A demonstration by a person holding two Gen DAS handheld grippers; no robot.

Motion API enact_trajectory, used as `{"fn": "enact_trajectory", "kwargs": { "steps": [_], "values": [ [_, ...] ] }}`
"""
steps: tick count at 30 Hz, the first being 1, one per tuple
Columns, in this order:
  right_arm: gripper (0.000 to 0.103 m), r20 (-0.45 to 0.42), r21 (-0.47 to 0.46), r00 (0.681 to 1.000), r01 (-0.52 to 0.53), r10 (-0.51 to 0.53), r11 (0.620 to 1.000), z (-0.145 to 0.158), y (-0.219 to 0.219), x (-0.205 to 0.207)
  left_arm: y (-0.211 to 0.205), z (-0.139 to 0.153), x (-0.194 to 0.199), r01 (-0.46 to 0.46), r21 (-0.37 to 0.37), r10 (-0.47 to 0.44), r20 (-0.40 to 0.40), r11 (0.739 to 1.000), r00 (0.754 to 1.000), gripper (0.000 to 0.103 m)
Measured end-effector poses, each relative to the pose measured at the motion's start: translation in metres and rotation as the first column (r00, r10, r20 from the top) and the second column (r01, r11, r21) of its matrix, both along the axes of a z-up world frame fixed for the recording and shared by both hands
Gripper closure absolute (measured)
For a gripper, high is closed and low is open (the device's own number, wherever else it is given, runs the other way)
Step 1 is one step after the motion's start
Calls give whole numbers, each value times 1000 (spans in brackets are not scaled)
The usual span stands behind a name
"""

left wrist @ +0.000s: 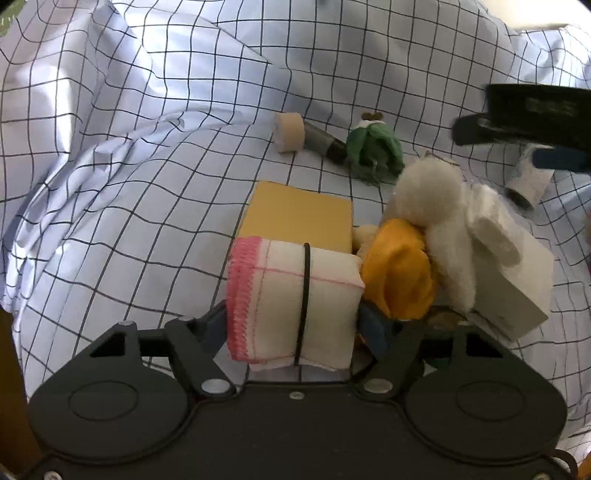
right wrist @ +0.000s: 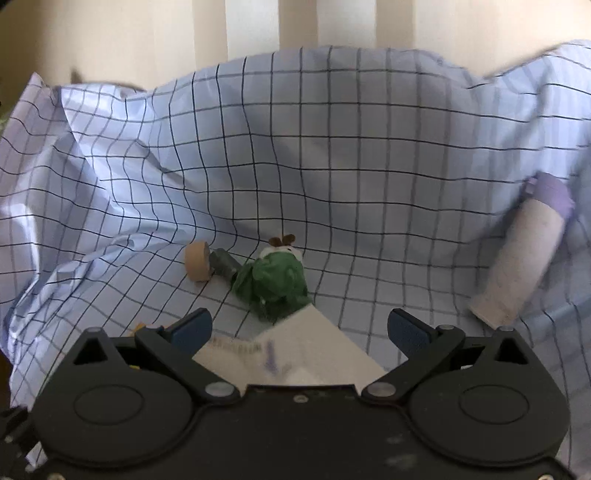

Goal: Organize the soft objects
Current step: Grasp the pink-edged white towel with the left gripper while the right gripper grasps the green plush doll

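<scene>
A wrinkled checked sheet (left wrist: 129, 155) covers the surface before a pale wall (right wrist: 147, 33). The left gripper (left wrist: 291, 314) clamps a folded cloth (left wrist: 295, 302), just before the yellow box (left wrist: 299, 214). The right gripper (right wrist: 299, 328) stands open, empty. A green plush (right wrist: 273, 280) lies beyond the box.

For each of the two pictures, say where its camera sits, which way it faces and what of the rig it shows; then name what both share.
Left wrist: on the left gripper, looking down along its fingers at a folded cloth between them; the right gripper shows at the right edge.
Right wrist: on the right gripper, open, looking over a white box towards the wall.
Shared: green toy, tape roll, checked sheet.
</scene>
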State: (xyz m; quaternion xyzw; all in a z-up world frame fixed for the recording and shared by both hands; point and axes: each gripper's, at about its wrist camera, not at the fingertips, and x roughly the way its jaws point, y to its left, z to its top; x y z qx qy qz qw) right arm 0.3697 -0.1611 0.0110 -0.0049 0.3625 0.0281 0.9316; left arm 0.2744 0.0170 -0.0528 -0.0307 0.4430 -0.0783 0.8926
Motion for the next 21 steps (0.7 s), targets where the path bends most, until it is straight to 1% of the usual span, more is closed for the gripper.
{"fn": "enact_trajectory", "kwargs": {
  "steps": [3,5,10,15,20,21],
  "values": [
    [1,-36,12,999,-19,19,1000,-9,4,31,8,-1,2,9,-35,-9,-7,999,1000,36],
    [1,-68,38,997,-33,36,999,-15,7,52,9,-1,2,15,-41,-15,-6,999,1000,36],
    [1,-127,96,991,-29,41,995,-33,12,94,9,-1,2,25,-44,-25,-1,999,1000,36],
    [1,-199,84,979,-37,53,996,-50,21,131,13,-1,2,29,-63,-29,-4,998,1000,36],
    [1,-266,77,963,-21,41,997,-63,28,157,14,-2,4,29,-75,-30,-5,997,1000,36],
    [3,-288,81,957,-14,37,997,-67,28,161,14,-2,3,31,-74,-32,-4,997,999,36]
  ]
}}
